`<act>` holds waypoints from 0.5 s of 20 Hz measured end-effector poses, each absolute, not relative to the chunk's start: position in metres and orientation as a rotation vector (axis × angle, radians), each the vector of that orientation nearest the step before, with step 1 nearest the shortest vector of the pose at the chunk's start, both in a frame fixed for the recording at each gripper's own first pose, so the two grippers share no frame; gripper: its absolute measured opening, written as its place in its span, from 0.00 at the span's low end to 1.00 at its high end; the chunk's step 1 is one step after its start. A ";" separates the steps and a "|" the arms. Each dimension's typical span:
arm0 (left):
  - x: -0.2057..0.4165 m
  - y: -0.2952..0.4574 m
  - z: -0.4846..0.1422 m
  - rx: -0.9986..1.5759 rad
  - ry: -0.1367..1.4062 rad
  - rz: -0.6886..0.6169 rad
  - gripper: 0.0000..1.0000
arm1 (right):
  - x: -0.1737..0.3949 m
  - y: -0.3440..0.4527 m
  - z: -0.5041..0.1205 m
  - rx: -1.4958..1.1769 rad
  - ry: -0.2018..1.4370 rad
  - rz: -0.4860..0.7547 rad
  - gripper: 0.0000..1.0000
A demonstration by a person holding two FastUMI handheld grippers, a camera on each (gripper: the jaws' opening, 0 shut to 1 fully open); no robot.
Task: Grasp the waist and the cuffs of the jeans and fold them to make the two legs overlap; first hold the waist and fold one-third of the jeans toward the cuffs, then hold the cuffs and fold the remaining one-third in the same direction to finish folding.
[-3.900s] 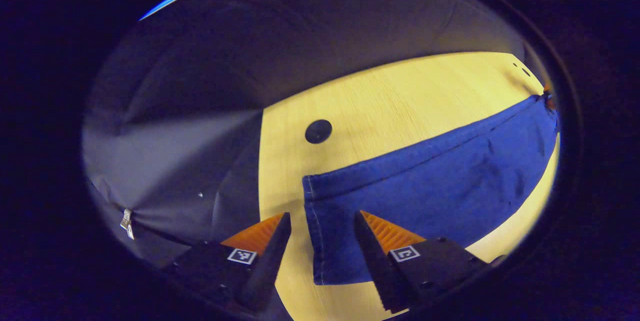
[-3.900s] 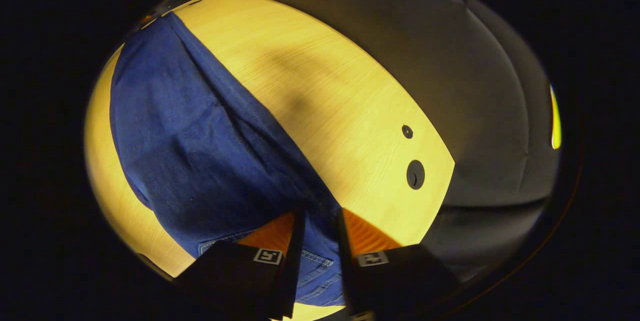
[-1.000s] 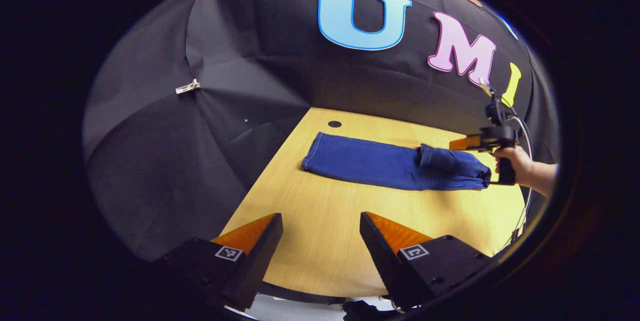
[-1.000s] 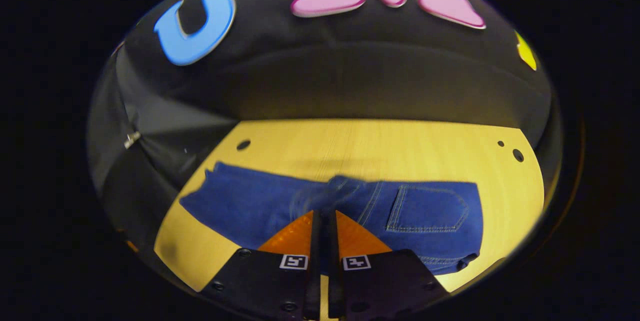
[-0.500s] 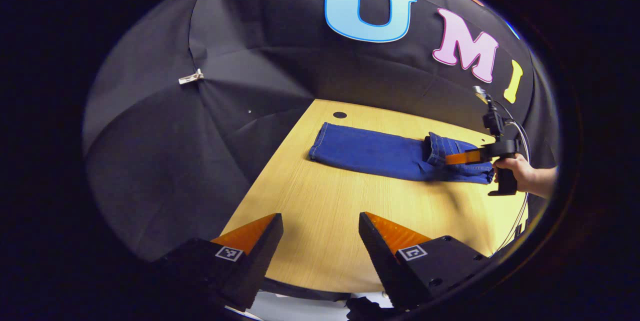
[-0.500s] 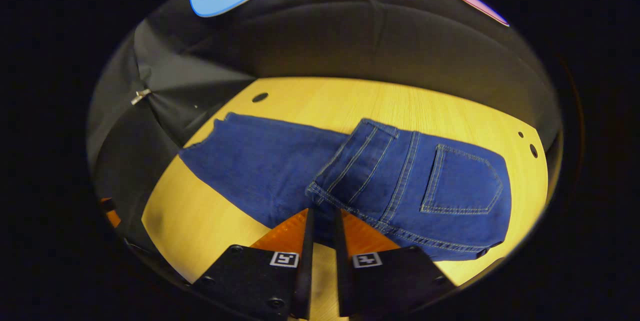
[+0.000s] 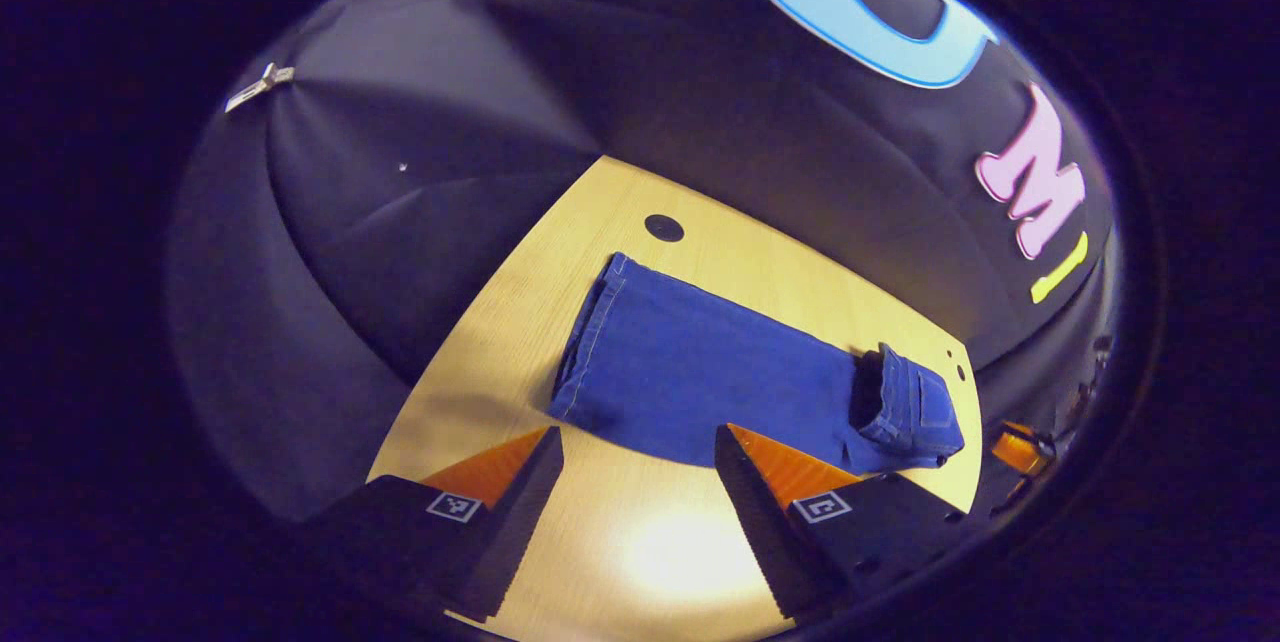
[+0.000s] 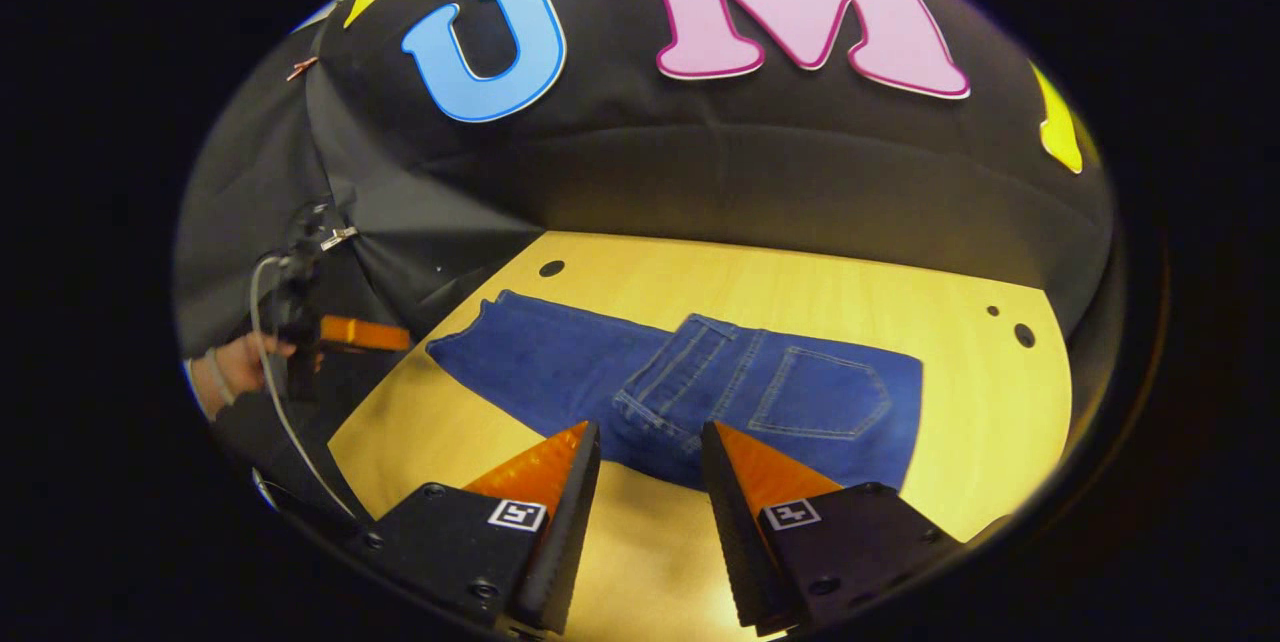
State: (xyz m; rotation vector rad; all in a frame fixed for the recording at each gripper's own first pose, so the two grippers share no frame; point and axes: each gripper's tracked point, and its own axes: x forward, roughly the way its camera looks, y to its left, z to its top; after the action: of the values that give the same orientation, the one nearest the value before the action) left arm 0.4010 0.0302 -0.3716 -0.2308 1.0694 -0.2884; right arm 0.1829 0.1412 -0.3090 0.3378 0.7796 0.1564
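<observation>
Both our claws, left gripper point(image 7: 640, 467) and right gripper point(image 8: 648, 462), hang open and empty over the table point(image 8: 960, 442). Beyond lie the jeans point(image 8: 700, 387), waist third folded over. We'd pinch both cuff point(image 7: 592, 337) layers squarely next.

Blue jeans point(image 8: 700, 382), waist third folded over legs

wooden table point(image 8: 960, 422) – round holes point(image 7: 664, 228) | metal clip point(image 7: 258, 86)

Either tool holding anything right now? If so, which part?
Nothing held. Left tool and right tool are both open, clear of the blue denim jeans lying on the wooden table.
</observation>
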 end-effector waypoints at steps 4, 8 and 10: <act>0.449 0.043 -0.415 -0.087 1.180 -0.218 0.97 | 0.147 0.108 -0.314 0.368 0.816 0.089 0.64; 0.452 0.042 -0.452 0.012 1.266 -0.212 0.97 | 0.123 0.085 -0.331 0.411 0.863 0.019 0.63; 0.455 0.044 -0.456 0.043 1.277 -0.195 0.97 | 0.121 0.081 -0.332 0.422 0.871 0.008 0.63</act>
State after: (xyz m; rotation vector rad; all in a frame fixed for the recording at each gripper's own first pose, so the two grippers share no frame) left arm 0.4552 0.0435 -0.4562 0.0432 1.2772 -0.1952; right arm 0.1213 0.0812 -0.3322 0.4220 0.8713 0.0079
